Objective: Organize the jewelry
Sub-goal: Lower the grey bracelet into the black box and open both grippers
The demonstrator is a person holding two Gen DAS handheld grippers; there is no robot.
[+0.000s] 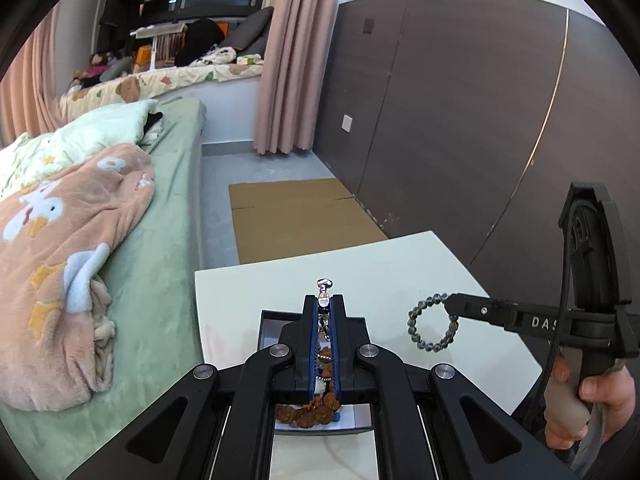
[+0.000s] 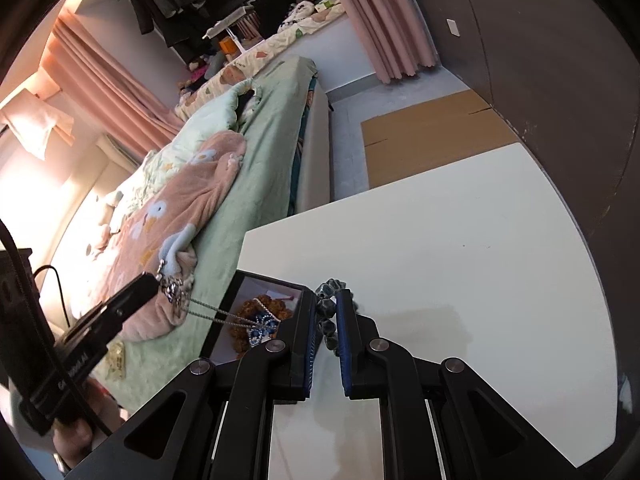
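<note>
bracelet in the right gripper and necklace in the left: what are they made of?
Bracelet: dark grey-green mottled round beads with glossy highlights, likely polished stone or glass. Necklace: thin silvery chain with a sparkly clasp end, looks like metal; the alloy cannot be told.

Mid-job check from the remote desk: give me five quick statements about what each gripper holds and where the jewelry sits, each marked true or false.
1. The right gripper is shut on a dark green bead bracelet. True.
2. The left gripper is open and holds nothing. False: it is shut on a silver necklace, whose clasp pokes out past its fingertips.
3. The bead bracelet lies flat in the black tray. False: it hangs from the right gripper above the white table.
4. Brown beaded jewelry lies in the black tray. True.
5. The necklace's chain runs from the left gripper down to the tray. True.
</note>
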